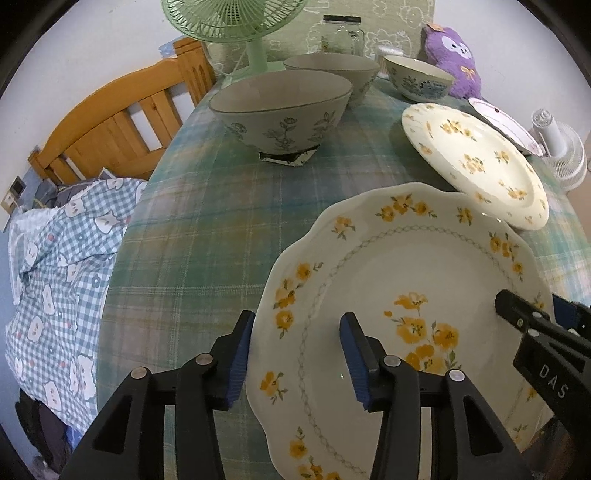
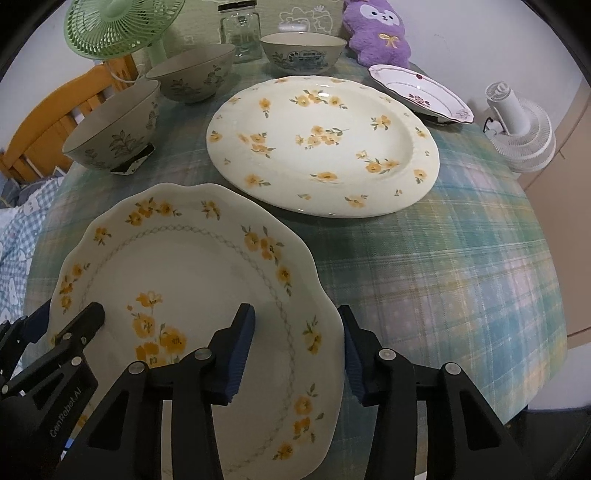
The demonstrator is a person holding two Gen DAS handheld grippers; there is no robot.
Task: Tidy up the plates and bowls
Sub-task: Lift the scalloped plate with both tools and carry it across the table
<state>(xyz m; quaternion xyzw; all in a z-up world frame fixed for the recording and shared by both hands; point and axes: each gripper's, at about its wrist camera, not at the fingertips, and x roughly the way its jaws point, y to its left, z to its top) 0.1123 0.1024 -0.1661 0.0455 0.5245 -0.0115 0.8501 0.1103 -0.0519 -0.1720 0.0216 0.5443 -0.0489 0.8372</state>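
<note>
While both grippers straddle the scalloped plate's (image 2: pixel 192 280) rims, pads apart, a plaid tablecloth (image 2: pixel 443 266) abuts a wooden bed (image 1: pixel 110 125).

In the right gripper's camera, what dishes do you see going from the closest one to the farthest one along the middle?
Wavy-edged flower plate → big round yellow-flower plate → blue-patterned bowl.

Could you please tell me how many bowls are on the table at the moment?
3. The nearest grey floral bowl stands at the left on a dark coaster, a second grey floral bowl is behind it by the green fan, and a blue-patterned bowl sits at the back. None looks hidden.
</note>
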